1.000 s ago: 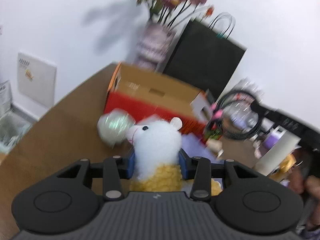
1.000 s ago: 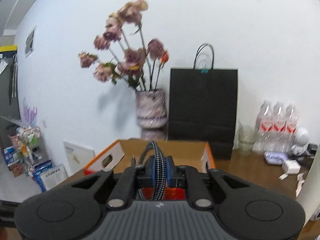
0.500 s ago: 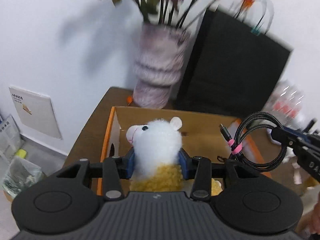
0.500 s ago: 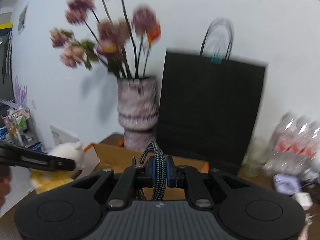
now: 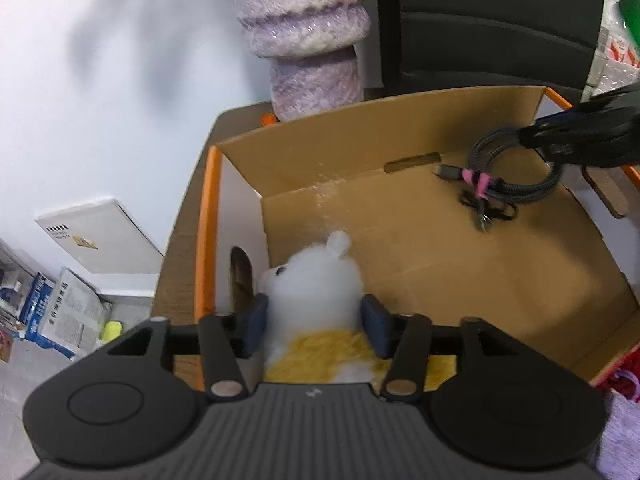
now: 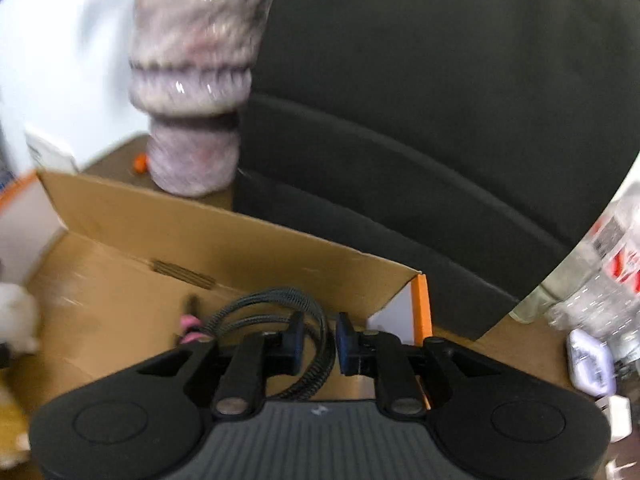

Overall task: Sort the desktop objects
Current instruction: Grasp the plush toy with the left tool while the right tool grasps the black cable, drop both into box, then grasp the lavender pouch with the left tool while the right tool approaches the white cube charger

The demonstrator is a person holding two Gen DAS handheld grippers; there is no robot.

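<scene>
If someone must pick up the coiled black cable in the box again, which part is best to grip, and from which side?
Probably the bundled strands of the coiled cable, beside the pink tie, coming from above. There the loops are bound into one narrow bunch that two pads can span, and the cardboard box is open only upward. Now the right gripper is opening, with only one side of the loop between its pads.

the vase [image 5: 304,32] is cut off at the top edge in both views, and blurred in the right wrist view. the toy's [image 5: 316,304] lower body is hidden behind the left gripper [image 5: 316,324]. the bag [image 6: 440,120] runs past the frame. the cable's [image 6: 280,316] near loop is hidden behind the right gripper [image 6: 319,342]. the bottles [image 6: 604,264] are smeared, labels unreadable.
</scene>
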